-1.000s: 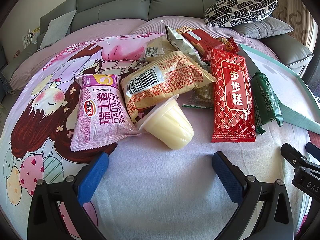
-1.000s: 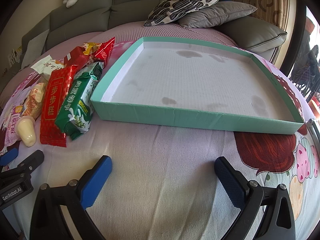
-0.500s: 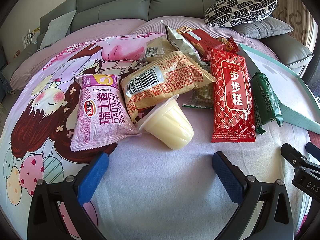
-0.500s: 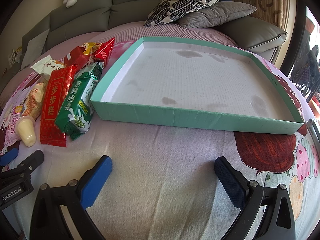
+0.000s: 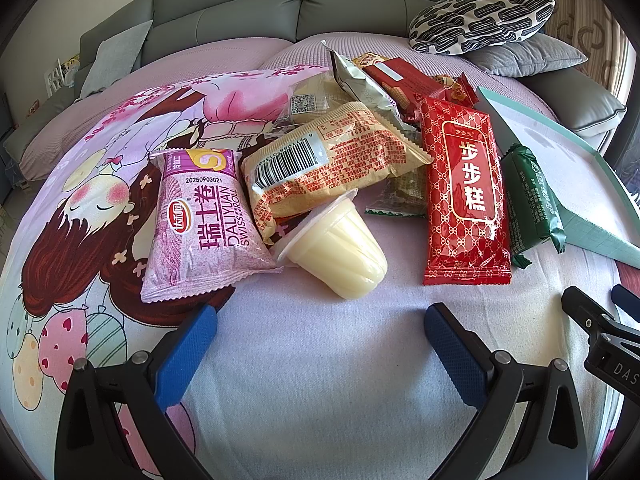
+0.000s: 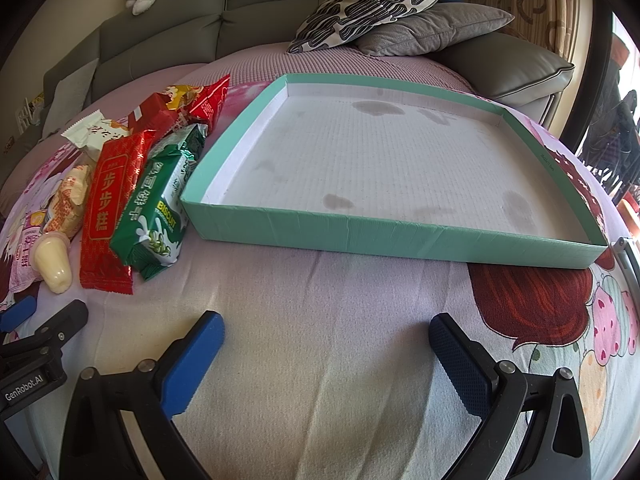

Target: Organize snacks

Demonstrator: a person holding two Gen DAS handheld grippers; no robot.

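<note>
Progress: nothing is sorted yet, by my reading; the shallow teal cardboard tray (image 6: 384,240) holds no snack, only grey stains on its white floor.
Left tongs: the left gripper (image 5: 320,336) hangs spread wide over bare sheet, pinching nothing, its blue pads (image 5: 186,354) just short of the pile.
Pile, left end: a pink Swiss-roll packet (image 5: 204,220) lies flat on the cartoon-print bedsheet (image 5: 320,380), touching a tan barcode-printed wrapper (image 5: 324,160) that leans over it.
Pile, middle: a pale yellow jelly cup (image 5: 340,248) lies on its side, its rim tucked under the tan wrapper.
Pile, right end: a long red patterned cake packet (image 5: 466,196) lies beside a green foil biscuit pack (image 6: 160,208), which rests against the tray's left wall.
Right tongs: the right gripper (image 6: 324,354) is likewise spread and empty, facing the tray's near wall from a short way off.
Remaining: every snack has yet to go in, so the job looks barely begun.
Hidden: a silver pouch and red wrappers at the back overlap, and a small packet under the tan wrapper is mostly covered; their count is unclear.
Cut off: the tray's far right corner runs close to the frame edge, and each gripper shows only partly in the other's view.
</note>
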